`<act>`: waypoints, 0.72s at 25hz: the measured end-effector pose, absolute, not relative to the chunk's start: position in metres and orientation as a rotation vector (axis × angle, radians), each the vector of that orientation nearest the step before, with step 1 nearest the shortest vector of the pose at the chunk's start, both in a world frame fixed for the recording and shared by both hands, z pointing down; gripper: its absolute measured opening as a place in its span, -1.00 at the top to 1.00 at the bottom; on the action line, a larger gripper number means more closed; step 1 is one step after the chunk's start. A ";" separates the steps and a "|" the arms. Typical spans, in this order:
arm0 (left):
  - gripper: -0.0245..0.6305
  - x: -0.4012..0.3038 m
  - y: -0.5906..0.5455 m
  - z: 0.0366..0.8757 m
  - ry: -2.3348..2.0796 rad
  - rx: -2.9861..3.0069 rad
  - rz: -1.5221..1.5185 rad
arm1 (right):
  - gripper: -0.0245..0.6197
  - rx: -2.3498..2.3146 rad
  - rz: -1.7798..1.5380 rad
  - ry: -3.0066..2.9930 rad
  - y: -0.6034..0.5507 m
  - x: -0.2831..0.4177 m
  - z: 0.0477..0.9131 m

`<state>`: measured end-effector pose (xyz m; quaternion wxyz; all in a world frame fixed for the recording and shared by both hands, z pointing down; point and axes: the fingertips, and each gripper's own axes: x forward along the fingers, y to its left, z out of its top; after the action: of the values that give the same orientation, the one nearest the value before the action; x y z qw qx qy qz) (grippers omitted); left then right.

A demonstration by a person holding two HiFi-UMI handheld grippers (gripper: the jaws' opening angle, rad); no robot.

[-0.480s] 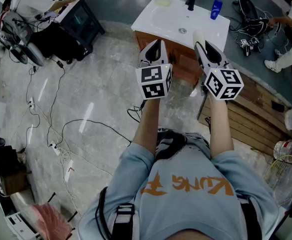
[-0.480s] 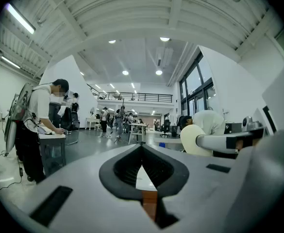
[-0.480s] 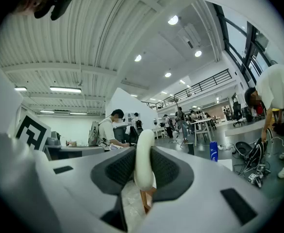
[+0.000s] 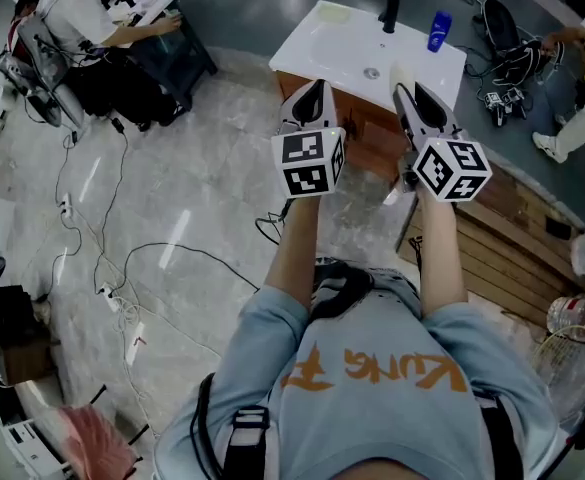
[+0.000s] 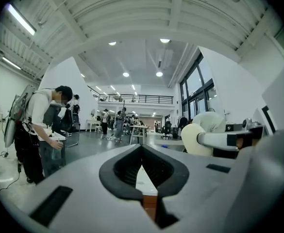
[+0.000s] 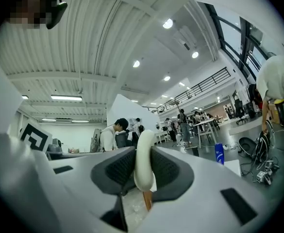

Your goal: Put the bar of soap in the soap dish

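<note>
My right gripper is shut on a cream bar of soap, which stands on edge between the pads. It is held level, short of the white vanity top. A pale yellowish dish lies on the top's far left corner. My left gripper is alongside, level, its jaws shut with nothing in them. The left gripper view also catches the soap off to the right.
A black faucet and a blue bottle stand at the back of the vanity, above a wooden cabinet. Cables trail over the floor. People work at the upper left and right. Wooden slats lie right.
The head view has shifted a little, so the vanity sits slightly further right. Both grippers keep their pose and the soap stays in the right jaws.
</note>
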<state>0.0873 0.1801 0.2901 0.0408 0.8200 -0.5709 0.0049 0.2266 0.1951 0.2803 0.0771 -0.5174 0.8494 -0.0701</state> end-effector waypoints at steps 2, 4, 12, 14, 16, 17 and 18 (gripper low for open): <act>0.86 0.087 0.177 0.289 -1.756 2.511 0.013 | 0.56 -1.539 -0.211 2.542 0.191 0.227 0.279; 0.86 0.086 0.174 0.287 -1.763 2.511 0.011 | 0.56 -1.528 -0.210 2.538 0.188 0.228 0.279; 0.86 0.091 0.162 0.276 -1.772 2.533 -0.021 | 0.56 -1.486 -0.175 2.526 0.175 0.237 0.268; 0.86 0.093 0.156 0.274 -1.768 2.541 -0.017 | 0.56 -1.485 -0.176 2.515 0.168 0.241 0.264; 0.86 0.091 0.148 0.273 -1.767 2.540 -0.011 | 0.56 -1.483 -0.178 2.509 0.159 0.241 0.262; 0.86 0.087 0.144 0.275 -1.771 2.531 -0.008 | 0.56 -1.477 -0.183 2.512 0.155 0.238 0.262; 0.86 0.082 0.140 0.278 -1.777 2.518 -0.004 | 0.56 -1.469 -0.189 2.518 0.151 0.233 0.264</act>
<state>0.0820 0.1405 0.2777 0.0296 0.8167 -0.5763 -0.0012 0.2334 0.1506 0.2637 0.1099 -0.4999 0.8566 -0.0644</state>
